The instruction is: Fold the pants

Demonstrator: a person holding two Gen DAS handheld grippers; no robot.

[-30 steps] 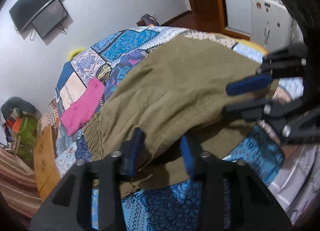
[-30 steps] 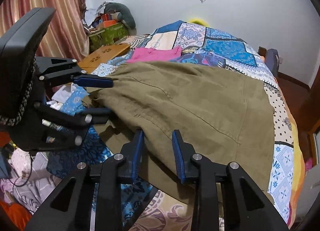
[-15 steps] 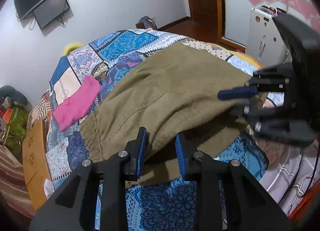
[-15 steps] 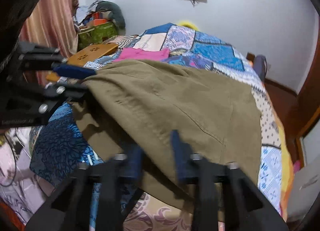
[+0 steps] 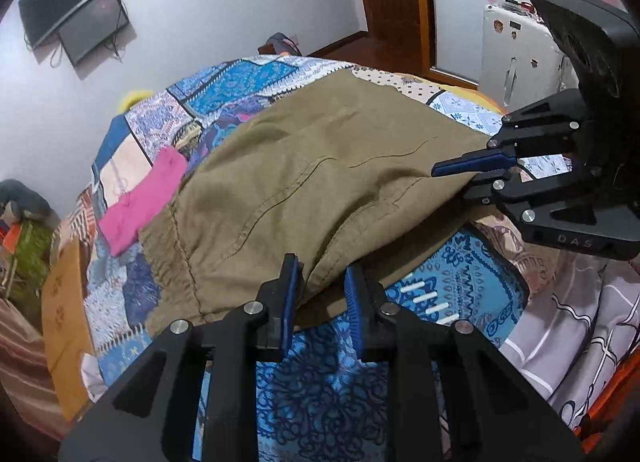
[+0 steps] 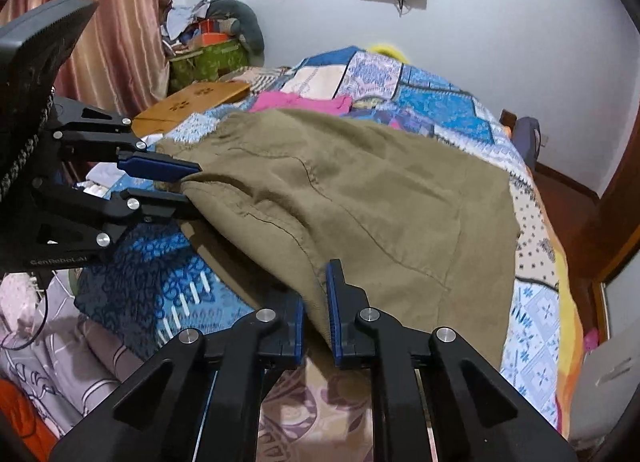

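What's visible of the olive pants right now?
The olive-brown woven fabric pants lie spread across a blue patchwork bedspread, waistband gathered, stitched seams showing. The near edge is lifted and doubled over. The left gripper is closing with that edge between its jaws; the right gripper, also closing, pinches the edge further along. A pink cloth lies beside them.

The olive-brown cotton pants (image 5: pixel 320 166) lie spread across the patchwork-quilted bed (image 5: pixel 240 78), elastic gathered waistband toward the bed's left side, near edge lifted off the quilt and doubling over, seams showing.
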